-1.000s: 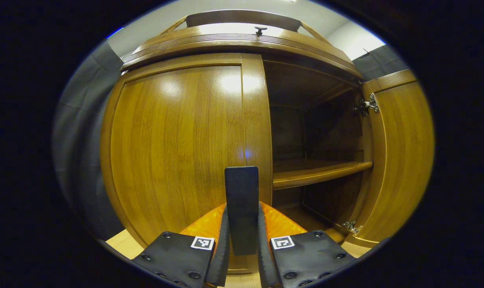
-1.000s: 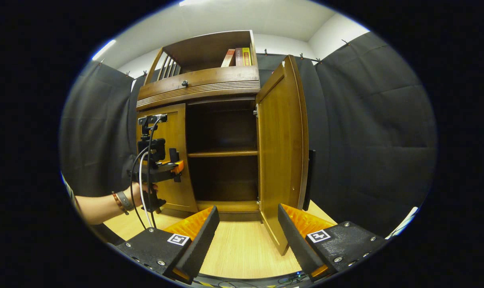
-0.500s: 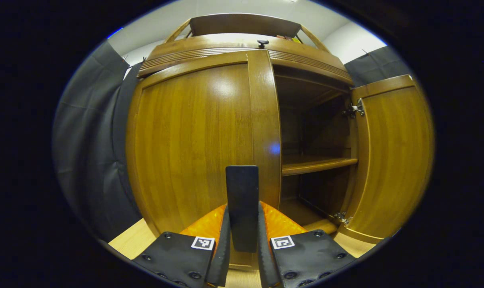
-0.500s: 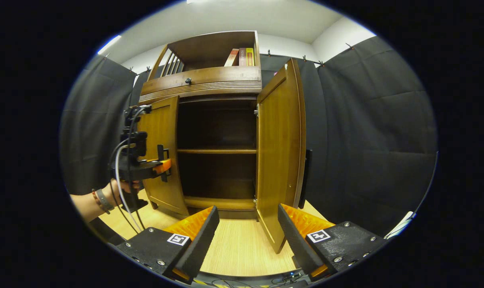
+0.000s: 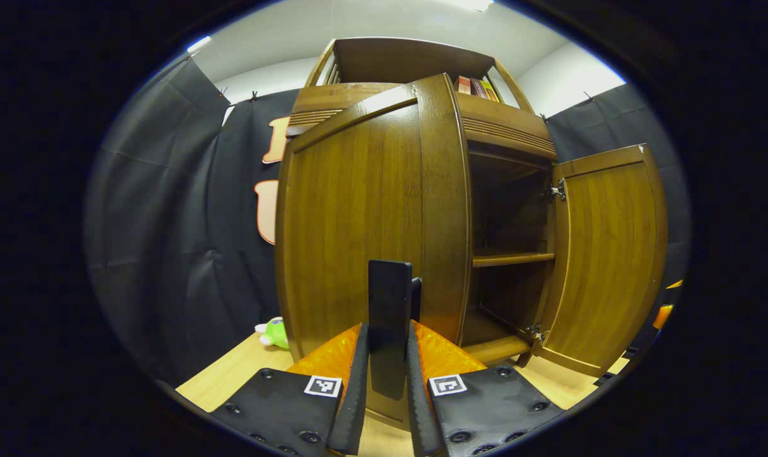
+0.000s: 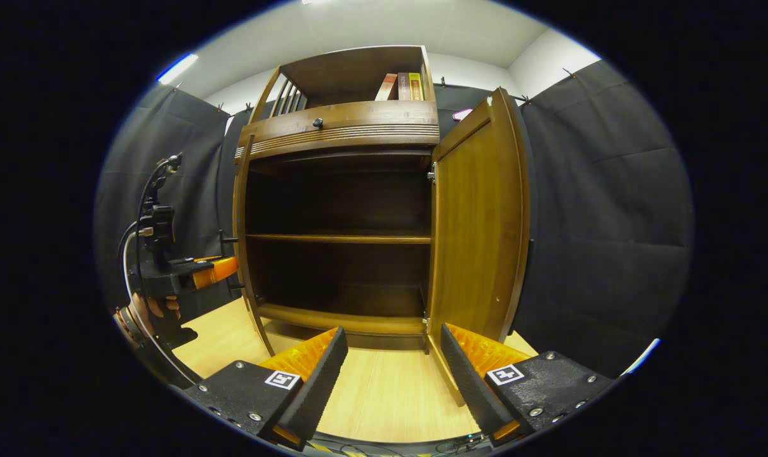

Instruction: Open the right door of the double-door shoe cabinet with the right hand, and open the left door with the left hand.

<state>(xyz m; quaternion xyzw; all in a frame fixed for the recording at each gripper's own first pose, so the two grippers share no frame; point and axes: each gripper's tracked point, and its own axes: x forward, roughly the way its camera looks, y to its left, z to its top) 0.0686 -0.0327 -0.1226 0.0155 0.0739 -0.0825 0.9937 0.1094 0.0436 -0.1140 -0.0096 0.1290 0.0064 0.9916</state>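
Left door (image 5: 365, 216) swung wider than a second ago; left gripper (image 5: 387, 355) clamped on its handle (image 5: 390, 324). Right door (image 6: 479, 222) fully open; right gripper (image 6: 390, 362) wide, empty. Task nearly complete.

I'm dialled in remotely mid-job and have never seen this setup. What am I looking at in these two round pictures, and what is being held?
There is no robot here: a person holds a two-finger gripper in each hand, and each carries a fisheye camera looking along its own fingers.

In the left gripper view, the left gripper sits at the bottom, its fingers shut on the dark handle of the left door, which is swung out. The right door also stands open.

In the right gripper view, the right gripper is open and holds nothing. It faces the shoe cabinet with both doors open and a bare shelf inside. Books stand on top. The other gripper shows at the left edge, with the hand holding it.

A green toy lies on the wooden floor.
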